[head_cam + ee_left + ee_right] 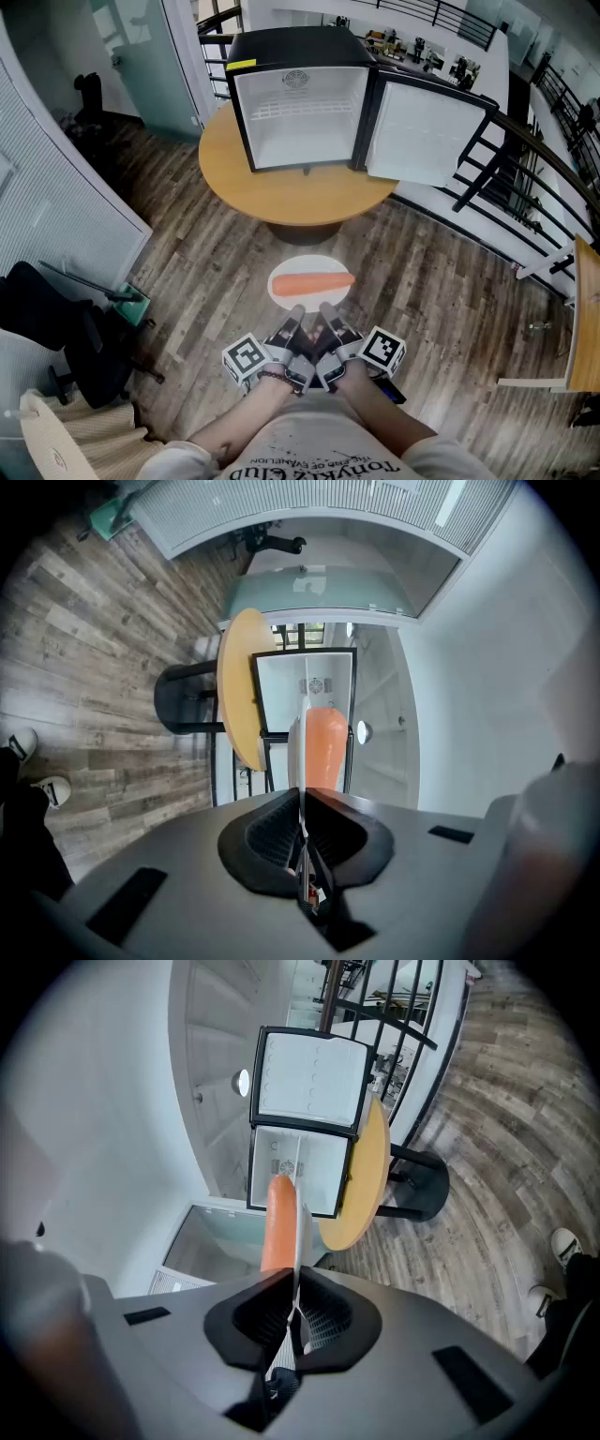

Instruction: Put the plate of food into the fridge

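A white plate (291,291) with a long orange carrot (313,281) on it hangs in the air in front of me. My left gripper (294,312) is shut on the plate's near rim, and my right gripper (327,310) is shut on the rim just beside it. In the left gripper view the plate (293,747) shows edge-on with the carrot (324,747) to its right. In the right gripper view the plate's edge (302,1232) has the carrot (278,1227) to its left. Ahead, a small black fridge (300,98) stands on a round wooden table (281,192), its door (422,131) swung open to the right.
The fridge's white inside has a wire shelf (298,109) near the top. A black metal railing (525,159) runs along the right. A black office chair (66,333) stands at my left, and a wooden table edge (586,319) shows at far right. The floor is wood plank.
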Tool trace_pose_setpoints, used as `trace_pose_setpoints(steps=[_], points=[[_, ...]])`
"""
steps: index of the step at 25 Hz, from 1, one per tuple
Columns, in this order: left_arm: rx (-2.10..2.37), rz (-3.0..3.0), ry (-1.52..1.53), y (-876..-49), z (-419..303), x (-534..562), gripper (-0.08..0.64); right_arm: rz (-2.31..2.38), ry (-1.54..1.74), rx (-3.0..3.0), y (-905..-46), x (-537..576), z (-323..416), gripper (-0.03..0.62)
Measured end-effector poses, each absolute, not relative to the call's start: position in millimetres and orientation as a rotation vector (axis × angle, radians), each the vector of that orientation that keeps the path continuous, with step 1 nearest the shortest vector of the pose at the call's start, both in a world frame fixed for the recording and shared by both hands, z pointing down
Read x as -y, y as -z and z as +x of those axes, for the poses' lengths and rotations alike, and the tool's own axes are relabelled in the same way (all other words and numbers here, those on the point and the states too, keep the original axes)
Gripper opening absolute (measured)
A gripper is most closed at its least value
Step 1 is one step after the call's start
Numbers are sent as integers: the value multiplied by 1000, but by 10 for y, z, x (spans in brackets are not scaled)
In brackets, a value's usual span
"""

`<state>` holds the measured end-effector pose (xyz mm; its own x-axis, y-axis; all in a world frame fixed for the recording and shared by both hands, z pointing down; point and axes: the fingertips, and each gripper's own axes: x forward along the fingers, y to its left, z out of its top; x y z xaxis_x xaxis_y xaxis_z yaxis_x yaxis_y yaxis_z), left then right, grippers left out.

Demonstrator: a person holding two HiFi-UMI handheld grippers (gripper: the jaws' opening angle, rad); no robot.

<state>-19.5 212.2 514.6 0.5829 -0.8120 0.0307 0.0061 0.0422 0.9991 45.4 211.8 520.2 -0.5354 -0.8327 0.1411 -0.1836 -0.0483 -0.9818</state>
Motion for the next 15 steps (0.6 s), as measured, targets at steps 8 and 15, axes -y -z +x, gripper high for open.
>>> trace_pose_setpoints(steps=[8,15], points=[[761,1394,704,-5207,-206,-2104,34,-1068,1601,-1730,-5197,-2064,447,40],[745,1404,720,-5167,-215,-2094,34,-1065,1596,-1719,-5191,-2069,427,40]])
